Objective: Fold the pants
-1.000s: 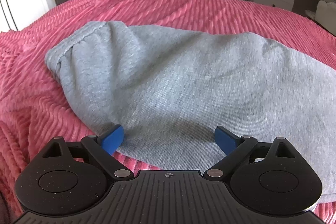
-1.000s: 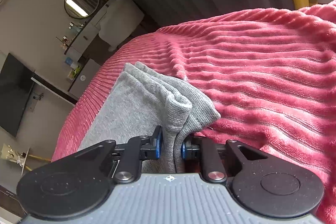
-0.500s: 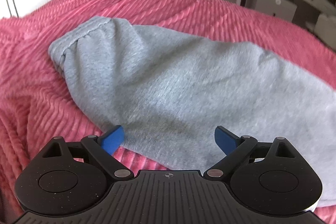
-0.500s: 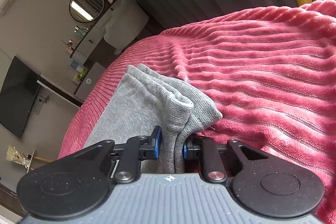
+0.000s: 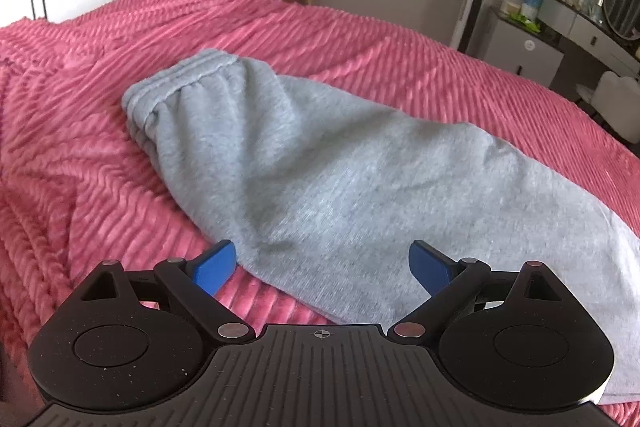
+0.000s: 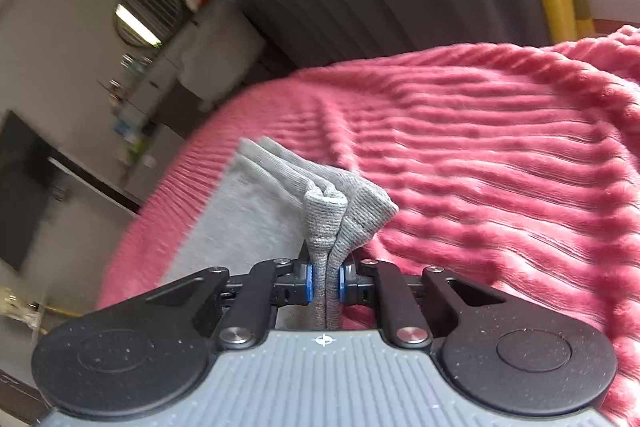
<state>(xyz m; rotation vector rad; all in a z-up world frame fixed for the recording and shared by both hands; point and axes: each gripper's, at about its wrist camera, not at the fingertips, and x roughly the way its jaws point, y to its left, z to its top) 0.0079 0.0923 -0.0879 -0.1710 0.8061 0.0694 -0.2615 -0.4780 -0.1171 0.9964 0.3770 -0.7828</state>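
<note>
Pinching the gray pants' cuff edge, right gripper; left gripper spread over the near edge.

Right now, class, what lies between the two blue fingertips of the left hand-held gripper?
In the left wrist view, the near edge of the grey pants and some pink blanket lie between the left hand-held gripper's open fingertips.

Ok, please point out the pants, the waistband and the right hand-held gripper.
pants (image 5: 328,179), left wrist view, middle of fabric
waistband (image 5: 180,83), left wrist view, gathered edge
right hand-held gripper (image 6: 326,285), right wrist view, between fingertips
</note>
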